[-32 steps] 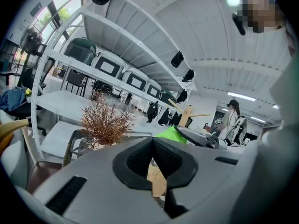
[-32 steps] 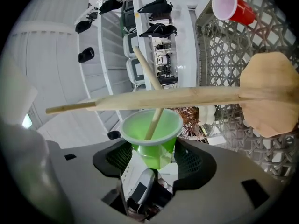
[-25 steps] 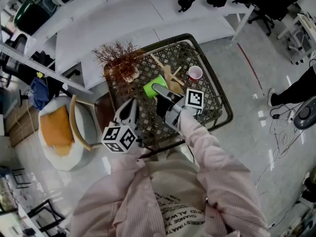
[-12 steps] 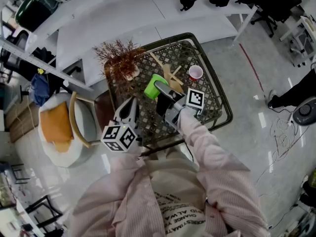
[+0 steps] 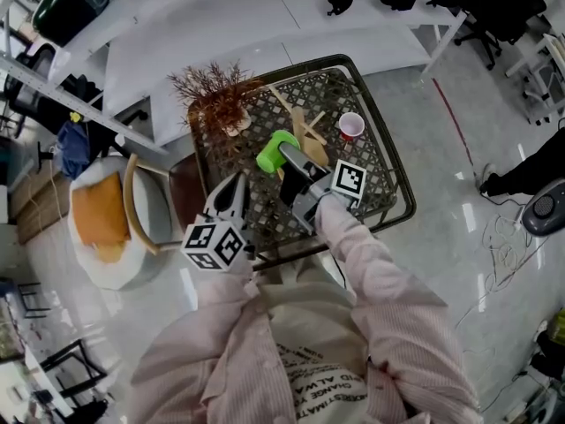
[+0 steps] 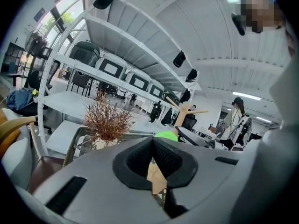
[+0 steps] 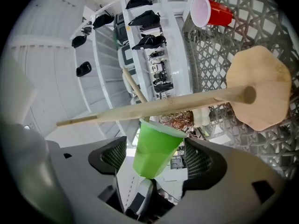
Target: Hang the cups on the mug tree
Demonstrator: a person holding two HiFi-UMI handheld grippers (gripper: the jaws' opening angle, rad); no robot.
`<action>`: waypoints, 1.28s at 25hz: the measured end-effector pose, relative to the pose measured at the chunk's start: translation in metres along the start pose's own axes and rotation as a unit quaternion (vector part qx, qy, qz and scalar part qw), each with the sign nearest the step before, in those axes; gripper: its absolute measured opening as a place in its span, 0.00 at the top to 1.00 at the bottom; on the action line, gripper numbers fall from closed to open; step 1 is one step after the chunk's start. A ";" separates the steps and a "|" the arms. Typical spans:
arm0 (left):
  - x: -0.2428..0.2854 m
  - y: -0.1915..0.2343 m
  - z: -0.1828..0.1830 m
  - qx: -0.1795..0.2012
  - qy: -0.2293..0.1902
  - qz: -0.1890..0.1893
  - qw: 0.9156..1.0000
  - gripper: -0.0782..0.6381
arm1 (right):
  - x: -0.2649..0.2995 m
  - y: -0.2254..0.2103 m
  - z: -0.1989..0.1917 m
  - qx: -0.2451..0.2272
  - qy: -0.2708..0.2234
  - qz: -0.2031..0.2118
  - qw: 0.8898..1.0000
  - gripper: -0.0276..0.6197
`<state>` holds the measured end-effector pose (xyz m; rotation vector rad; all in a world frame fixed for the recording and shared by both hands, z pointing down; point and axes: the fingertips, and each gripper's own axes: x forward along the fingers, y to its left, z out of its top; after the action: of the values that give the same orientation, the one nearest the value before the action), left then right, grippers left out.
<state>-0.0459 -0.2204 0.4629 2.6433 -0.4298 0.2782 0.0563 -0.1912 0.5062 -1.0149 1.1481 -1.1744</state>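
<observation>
The wooden mug tree (image 5: 305, 131) stands on the lattice table; in the right gripper view its stem (image 7: 177, 104) and round base (image 7: 259, 90) cross the frame. A green cup (image 5: 275, 148) sits against the stem, rim toward it, and I cannot tell whether a peg holds it. My right gripper (image 5: 287, 155) has the green cup (image 7: 154, 148) between its jaws, which are opening, with a gap at each pad. A red cup (image 5: 350, 126) lies on its side past the tree. My left gripper (image 5: 235, 184) hovers shut over the table's near left, holding nothing.
A dried brown plant (image 5: 216, 104) stands at the table's far left corner. The table's raised metal rim (image 5: 402, 184) runs round the lattice. A chair with an orange cushion (image 5: 101, 228) is to the left. White desks lie beyond the table.
The right gripper and the green cup have crept slightly toward the mug tree. The left gripper has stayed where it was.
</observation>
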 end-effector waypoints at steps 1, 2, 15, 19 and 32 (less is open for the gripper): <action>-0.001 -0.001 -0.001 -0.001 0.000 0.001 1.000 0.89 | -0.002 -0.001 -0.001 0.000 0.000 -0.001 1.000 0.43; -0.003 -0.002 -0.002 -0.002 -0.001 0.002 1.000 0.89 | -0.004 -0.002 -0.001 -0.001 0.000 -0.002 1.000 0.43; -0.019 -0.013 -0.023 -0.009 0.005 -0.005 1.000 0.89 | -0.029 -0.006 -0.020 -0.038 0.015 -0.018 0.999 0.43; -0.022 -0.016 -0.027 -0.009 0.014 -0.019 1.000 0.89 | -0.042 -0.005 -0.025 -0.078 0.013 -0.035 0.996 0.43; -0.044 -0.030 -0.064 -0.017 0.064 -0.075 0.995 0.89 | -0.092 -0.016 -0.054 -0.237 -0.005 -0.124 0.963 0.43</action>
<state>-0.0848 -0.1547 0.4958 2.5889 -0.1915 0.3862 -0.0011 -0.1022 0.5254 -1.5647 1.3584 -1.1064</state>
